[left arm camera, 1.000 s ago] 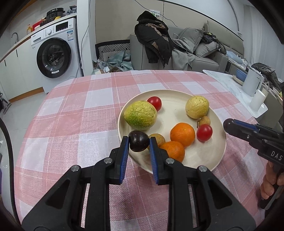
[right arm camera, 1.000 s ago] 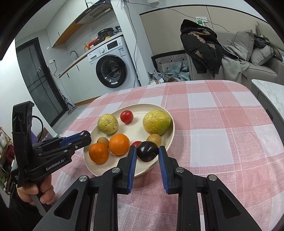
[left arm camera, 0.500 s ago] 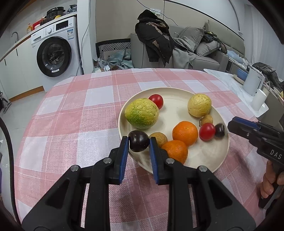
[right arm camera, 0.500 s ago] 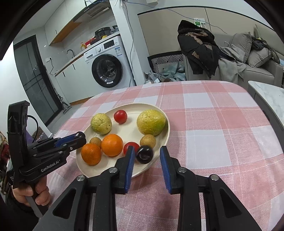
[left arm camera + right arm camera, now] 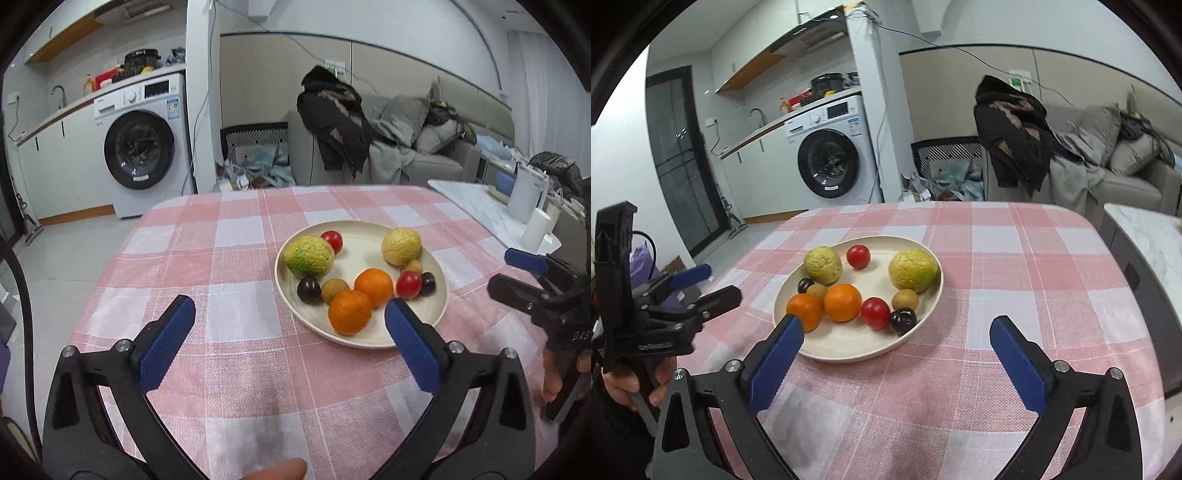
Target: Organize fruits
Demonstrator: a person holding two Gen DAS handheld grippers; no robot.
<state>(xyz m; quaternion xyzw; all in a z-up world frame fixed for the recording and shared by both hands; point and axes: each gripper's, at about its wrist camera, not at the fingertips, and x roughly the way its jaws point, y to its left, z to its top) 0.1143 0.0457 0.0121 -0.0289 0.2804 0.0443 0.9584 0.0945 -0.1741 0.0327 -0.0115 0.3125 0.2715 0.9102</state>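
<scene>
Both grippers have just opened wide and hold nothing. The left gripper (image 5: 286,325) and the right gripper (image 5: 895,345) hang over the table (image 5: 236,236), near its front edge. All the fruits sit on the plate (image 5: 364,232). One dark plum (image 5: 308,290) lies by the plate's left rim, next to the green fruit (image 5: 309,256). The other plum (image 5: 903,321) lies by the right rim, touching a tomato (image 5: 875,312).
</scene>
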